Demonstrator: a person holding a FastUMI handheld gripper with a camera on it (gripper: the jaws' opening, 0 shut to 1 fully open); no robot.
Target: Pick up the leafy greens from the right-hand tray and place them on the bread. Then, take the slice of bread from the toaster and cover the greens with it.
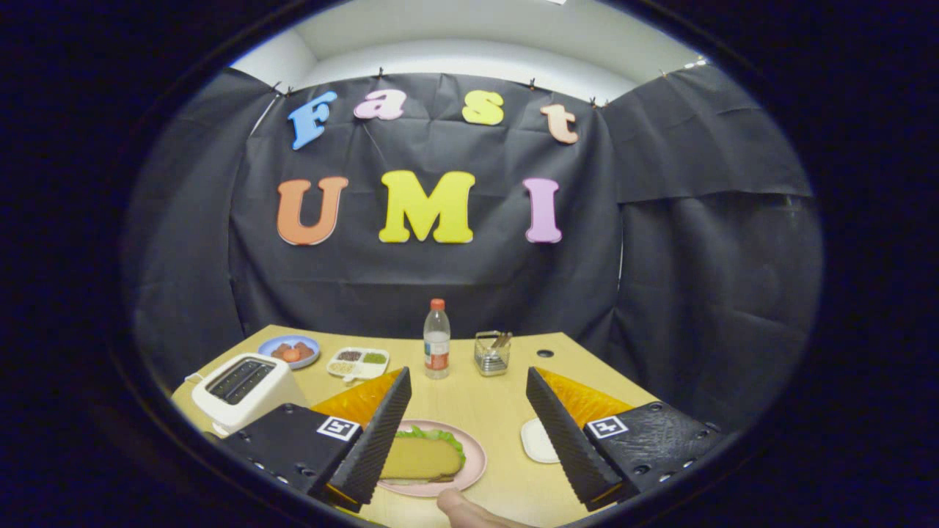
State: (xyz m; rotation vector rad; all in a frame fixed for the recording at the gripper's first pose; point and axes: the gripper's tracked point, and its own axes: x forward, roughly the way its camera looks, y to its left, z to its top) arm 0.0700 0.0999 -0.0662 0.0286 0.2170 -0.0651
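Note:
On the wooden table a pink plate (475, 460) carries a sandwich: a brown bread slice (422, 459) lies on top of leafy greens (439, 435), whose frilly edge shows along the slice's far side. The plate sits just ahead of my left finger (374, 433), which partly covers it. My gripper (468, 381) is open, high above the table, with nothing between its fingers. A white toaster (242, 390) stands to the left of the left finger, its slots looking dark. A small white tray (538, 441) lies beside the right finger (568, 433).
At the back of the table stand a clear bottle (436, 340) with a red cap, a wire holder (492, 353), a white divided dish (357, 363) and a blue plate (291, 350) with reddish food. A person's thumb (462, 507) shows below the pink plate.

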